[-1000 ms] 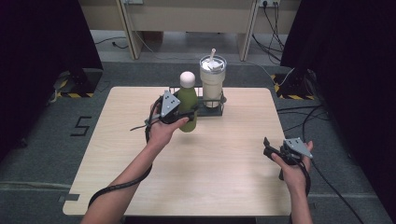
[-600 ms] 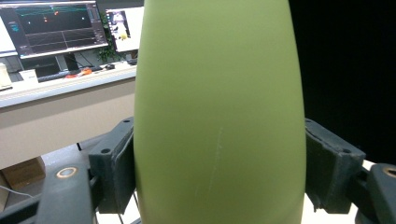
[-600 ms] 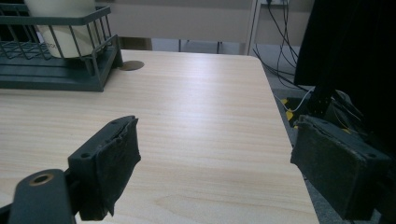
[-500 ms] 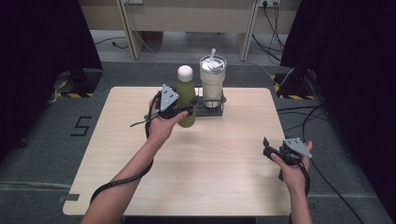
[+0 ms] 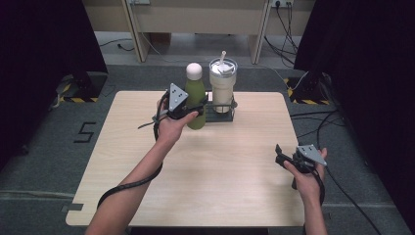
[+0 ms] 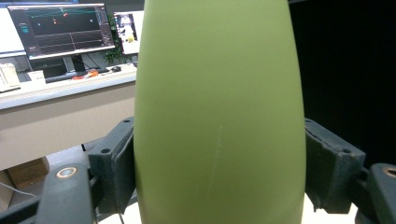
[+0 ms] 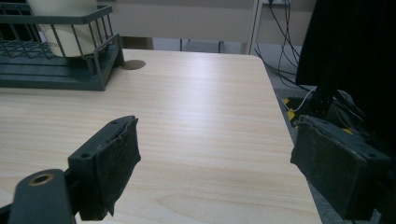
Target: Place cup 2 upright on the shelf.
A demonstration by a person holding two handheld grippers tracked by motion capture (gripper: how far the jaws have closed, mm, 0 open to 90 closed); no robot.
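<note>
One green bottle (image 5: 196, 101), one tumbler (image 5: 222, 84) and one wire rack (image 5: 219, 113) are on the one table (image 5: 215, 171). Two grippers are in view, the left (image 5: 188, 111) and the right (image 5: 283, 157).

Cream tumbler (image 5: 222, 88) with straw is standing in dark wire rack (image 5: 230, 113) at table's (image 5: 205, 176) far edge; monitor (image 6: 60, 30) is glowing on background desk (image 6: 60, 93).

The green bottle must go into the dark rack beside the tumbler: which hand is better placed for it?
Left. The left gripper already clamps the green bottle beside the rack.
</note>
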